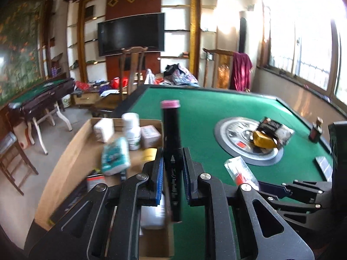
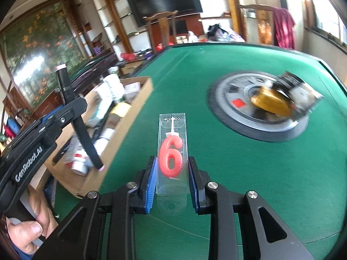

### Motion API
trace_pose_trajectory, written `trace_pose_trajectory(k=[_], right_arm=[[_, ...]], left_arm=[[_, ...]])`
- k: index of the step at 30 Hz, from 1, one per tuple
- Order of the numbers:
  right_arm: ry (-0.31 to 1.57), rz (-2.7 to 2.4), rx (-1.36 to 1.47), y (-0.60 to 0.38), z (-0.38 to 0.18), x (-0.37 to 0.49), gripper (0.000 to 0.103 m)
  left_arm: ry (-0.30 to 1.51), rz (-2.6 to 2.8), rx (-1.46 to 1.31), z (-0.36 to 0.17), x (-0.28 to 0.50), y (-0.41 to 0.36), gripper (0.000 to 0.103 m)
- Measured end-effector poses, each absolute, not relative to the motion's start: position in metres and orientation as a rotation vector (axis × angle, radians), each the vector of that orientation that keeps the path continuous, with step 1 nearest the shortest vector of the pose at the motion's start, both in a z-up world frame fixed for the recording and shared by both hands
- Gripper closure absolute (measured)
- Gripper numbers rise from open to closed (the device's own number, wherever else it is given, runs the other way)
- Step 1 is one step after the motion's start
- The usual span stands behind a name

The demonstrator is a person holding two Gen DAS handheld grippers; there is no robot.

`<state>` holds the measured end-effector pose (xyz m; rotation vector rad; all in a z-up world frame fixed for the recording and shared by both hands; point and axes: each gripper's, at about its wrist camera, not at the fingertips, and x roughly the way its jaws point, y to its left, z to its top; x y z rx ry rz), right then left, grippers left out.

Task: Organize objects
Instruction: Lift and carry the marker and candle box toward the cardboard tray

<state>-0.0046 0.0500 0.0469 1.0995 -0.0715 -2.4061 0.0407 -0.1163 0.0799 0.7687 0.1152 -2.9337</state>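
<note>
Nearest, the right claw (image 2: 172, 171) pinches a packaged number-six candle (image 2: 171, 159) above the green tabletop (image 2: 238, 184), the left claw (image 1: 172, 166) pinches a black marker (image 1: 171, 151) upright beside the cardboard box (image 1: 71, 151); each should probably clear the box wall before release.

Both cameras sit just behind their own tongs and look forward and down over the green table (image 1: 206, 112), toward the television (image 1: 130, 34) on the far wall. Both views share the cardboard box (image 2: 130, 112) and the round silver plate (image 1: 245, 140) at the table's centre.
</note>
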Motion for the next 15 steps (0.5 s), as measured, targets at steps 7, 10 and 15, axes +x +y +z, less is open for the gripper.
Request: trace_pose_trajectory(k=[7,10,15], right_arm=[[-0.006,-2.356,1.047,0.005,0.061,-0.002,0.076],[0.019,-2.338,1.037,-0.014,0.063,-0.003,0.077],[0.068,-2.322,1.028,-0.038,0.062,-0.004,0.077]], left_arm=[[0.311,-2.918,0.729,0.090,0.059,-0.175,0.085],[0.381,-2.910,0.739,0.088,0.057,-0.198,0.089],[0.475,-2.858,0.808,0.074,0.047,-0.226,0.090]])
